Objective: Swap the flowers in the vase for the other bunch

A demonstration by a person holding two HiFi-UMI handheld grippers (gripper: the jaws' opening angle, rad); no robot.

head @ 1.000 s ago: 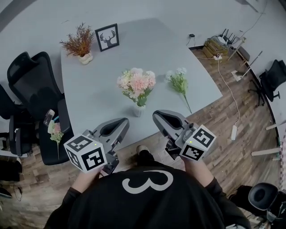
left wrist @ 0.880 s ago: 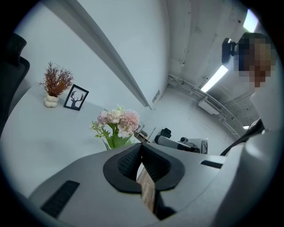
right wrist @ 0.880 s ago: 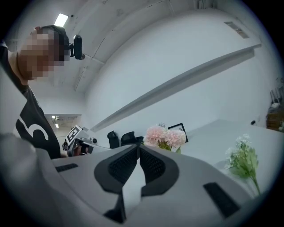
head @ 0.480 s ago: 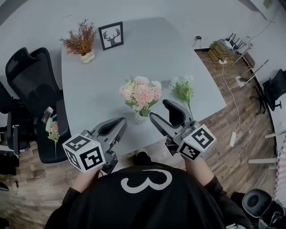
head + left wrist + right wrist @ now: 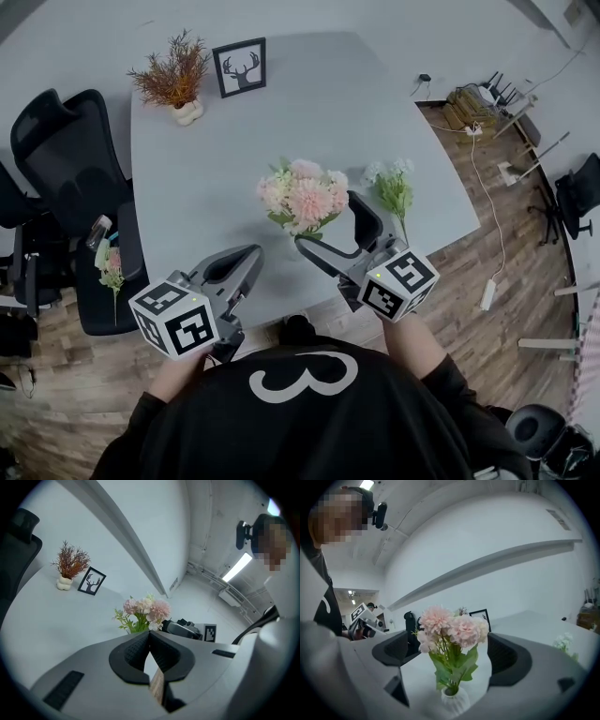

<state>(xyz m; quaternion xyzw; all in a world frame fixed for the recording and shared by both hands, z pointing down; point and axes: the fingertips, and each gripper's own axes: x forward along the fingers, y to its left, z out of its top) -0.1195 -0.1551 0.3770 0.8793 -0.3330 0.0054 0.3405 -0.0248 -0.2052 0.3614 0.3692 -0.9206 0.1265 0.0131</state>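
Observation:
A bunch of pink flowers [image 5: 305, 195] stands in a small white ribbed vase [image 5: 453, 700] near the front of the grey table [image 5: 206, 187]. The other bunch, white and green [image 5: 392, 187], lies on the table just to its right. My right gripper [image 5: 339, 239] reaches in from the front edge. Its jaws are opening, and the stems and leaves [image 5: 451, 660] stand between them untouched. My left gripper [image 5: 246, 265] hovers at the front edge, left of the vase. It is shut and holds nothing, with its tips [image 5: 149, 637] meeting.
At the far left corner stand a reddish dried plant in a white pot [image 5: 176, 80] and a framed deer picture [image 5: 240, 67]. A black office chair [image 5: 66, 169] at the left carries a flower sprig [image 5: 112, 272]. Cables and power strips [image 5: 469, 103] lie on the wooden floor at the right.
The right gripper went from shut to wide open and moved up and left until its jaws straddle the pink bunch. The left gripper shifted a little and stayed shut.

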